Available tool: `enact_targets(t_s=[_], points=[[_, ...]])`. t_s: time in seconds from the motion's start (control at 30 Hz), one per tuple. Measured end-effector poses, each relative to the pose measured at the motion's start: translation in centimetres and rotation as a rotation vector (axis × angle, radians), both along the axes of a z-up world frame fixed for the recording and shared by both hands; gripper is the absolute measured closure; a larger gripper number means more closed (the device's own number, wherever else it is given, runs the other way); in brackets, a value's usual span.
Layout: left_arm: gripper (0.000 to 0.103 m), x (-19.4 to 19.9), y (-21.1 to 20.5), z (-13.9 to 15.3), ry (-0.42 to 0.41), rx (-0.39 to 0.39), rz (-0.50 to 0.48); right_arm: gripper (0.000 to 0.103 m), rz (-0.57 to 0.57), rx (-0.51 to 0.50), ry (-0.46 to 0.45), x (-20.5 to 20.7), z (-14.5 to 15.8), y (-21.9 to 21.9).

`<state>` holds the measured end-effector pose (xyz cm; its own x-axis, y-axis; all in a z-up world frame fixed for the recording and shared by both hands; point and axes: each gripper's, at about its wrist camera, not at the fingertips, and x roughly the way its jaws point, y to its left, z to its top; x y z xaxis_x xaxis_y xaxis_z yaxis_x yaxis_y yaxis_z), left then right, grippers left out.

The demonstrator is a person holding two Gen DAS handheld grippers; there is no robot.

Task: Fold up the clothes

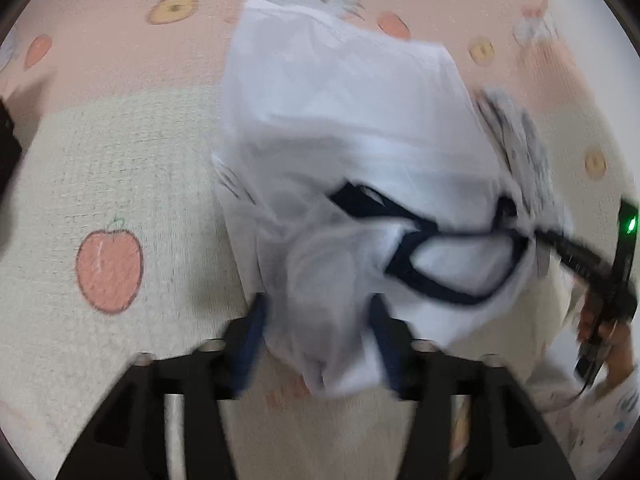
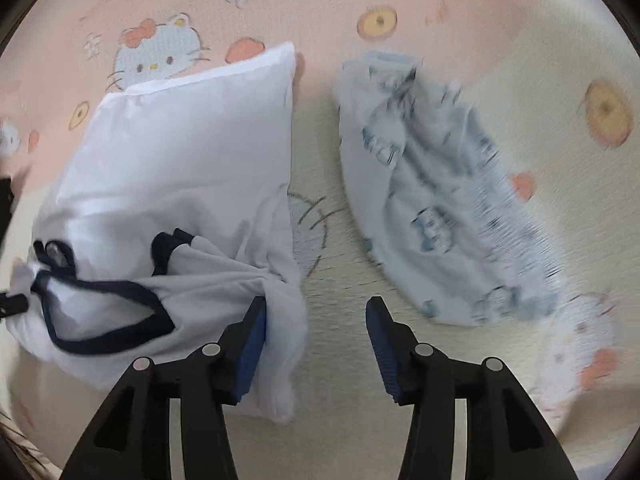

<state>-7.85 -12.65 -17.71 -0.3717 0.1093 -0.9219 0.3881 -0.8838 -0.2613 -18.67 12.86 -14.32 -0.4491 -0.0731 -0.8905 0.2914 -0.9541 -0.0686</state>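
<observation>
A white garment with a navy-trimmed neck opening lies folded on the patterned mat. Its near end is bunched up between the blue pads of my left gripper, whose jaws stand apart and loose around the cloth. In the right wrist view the same white garment lies at the left, with its navy trim towards me. My right gripper is open; its left pad touches the garment's edge, and only mat shows between the fingers.
A pale blue printed garment lies crumpled on the mat to the right of the white one, with a strip of mat between them. A hand holds the right gripper's black handle at the left wrist view's right edge.
</observation>
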Motion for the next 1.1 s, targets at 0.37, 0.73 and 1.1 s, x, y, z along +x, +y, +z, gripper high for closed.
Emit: enact_targets(t_s=[0.37, 0.73, 1.1], points=[[0.038, 0.8, 6.0, 2.0, -0.021, -0.309, -0.254, 0.039, 0.273, 0.255, 0.087, 5.5, 2.7, -3.7], [0.038, 0.3, 10.2, 0.6, -0.032, -0.668, -0.438, 0.039, 0.515, 0.514, 0.154, 8.9, 1.3, -6.8], [0.038, 0.4, 13.1, -1.4, -0.072, -0.781, -0.596, 0.039, 0.652, 0.643, 0.164, 11.0, -1.1, -7.7]])
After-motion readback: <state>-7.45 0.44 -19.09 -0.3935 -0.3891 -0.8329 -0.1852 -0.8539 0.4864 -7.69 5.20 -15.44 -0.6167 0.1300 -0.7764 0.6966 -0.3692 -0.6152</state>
